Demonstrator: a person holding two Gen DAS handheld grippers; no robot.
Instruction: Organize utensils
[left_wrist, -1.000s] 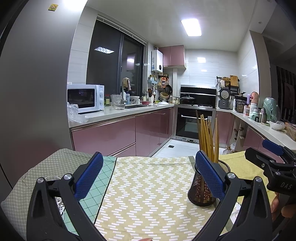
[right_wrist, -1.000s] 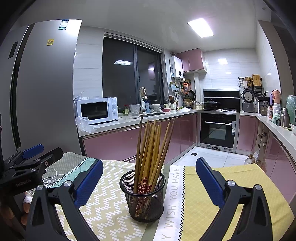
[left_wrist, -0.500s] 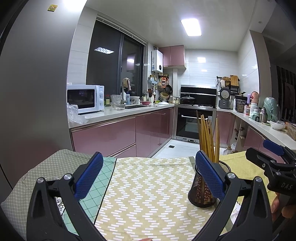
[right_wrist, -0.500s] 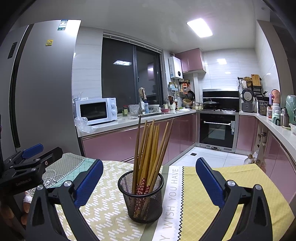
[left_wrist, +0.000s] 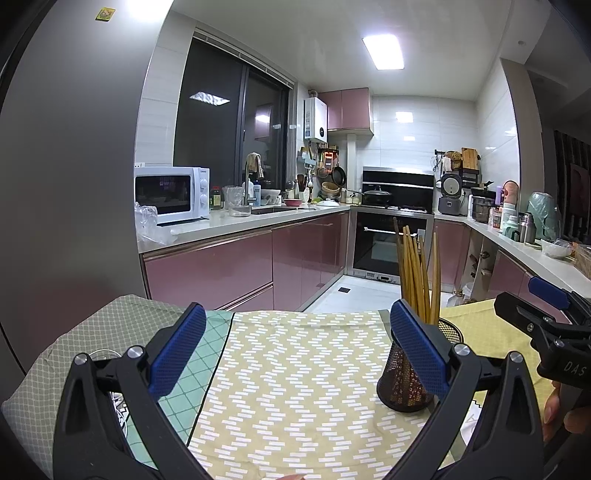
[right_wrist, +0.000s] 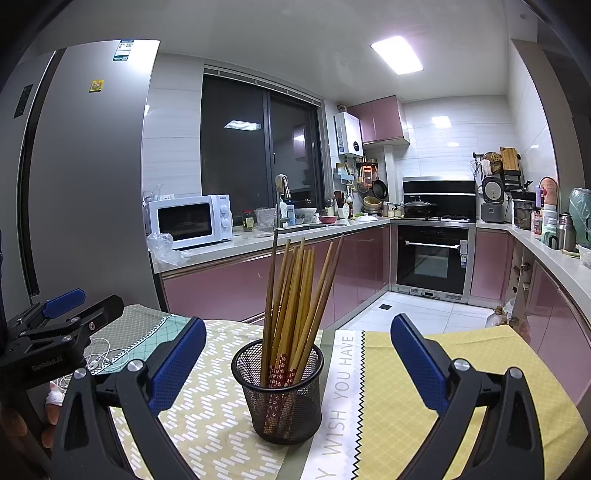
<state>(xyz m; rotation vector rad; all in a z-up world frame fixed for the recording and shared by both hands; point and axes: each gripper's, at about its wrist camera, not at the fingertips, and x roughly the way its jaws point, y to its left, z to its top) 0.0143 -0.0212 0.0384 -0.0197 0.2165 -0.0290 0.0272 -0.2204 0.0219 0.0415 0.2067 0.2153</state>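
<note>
Kitchen table, chopsticks in mesh cup between right jaws

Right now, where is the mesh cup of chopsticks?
The mesh cup stands on the zigzag tablecloth, centred ahead of the open right gripper, beside the lettered cloth strip.

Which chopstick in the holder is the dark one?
The leftmost chopstick: dark brown, standing tallest in the mesh holder; the others are pale bamboo.

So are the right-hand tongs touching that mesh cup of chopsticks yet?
Apart. In the right wrist view the right tongs stand open, and tablecloth shows between each blue pad and the mesh cup, which stands free.
</note>
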